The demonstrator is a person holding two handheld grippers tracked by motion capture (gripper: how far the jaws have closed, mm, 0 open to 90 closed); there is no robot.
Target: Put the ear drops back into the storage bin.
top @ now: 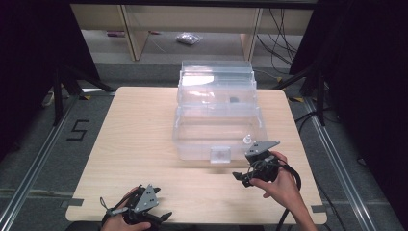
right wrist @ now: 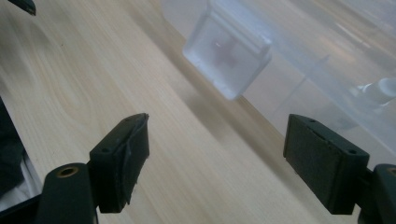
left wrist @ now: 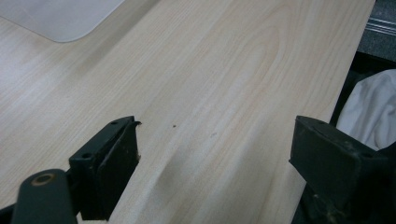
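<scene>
A clear plastic storage box (top: pixel 219 125) stands open in the middle of the wooden table (top: pixel 139 144), its lid (top: pixel 216 79) tipped up at the back. Its front latch (top: pixel 220 155) (right wrist: pixel 229 53) faces me. A small white bottle (top: pixel 247 139) (right wrist: pixel 380 88) sits inside near the front right corner, and a small dark thing (top: pixel 234 100) lies farther back. My right gripper (top: pixel 240 179) (right wrist: pixel 217 158) is open, low over the table just right of the latch, empty. My left gripper (top: pixel 166 217) (left wrist: pixel 215 163) is open at the table's near edge, also empty.
A corner of the box (left wrist: pixel 60 18) lies far from the left jaws. White cloth (left wrist: pixel 369 112) hangs beyond the table edge. Black stands (top: pixel 62 86) and cables (top: pixel 284 33) flank the table; a floor mark "5" (top: pixel 78 130) is at left.
</scene>
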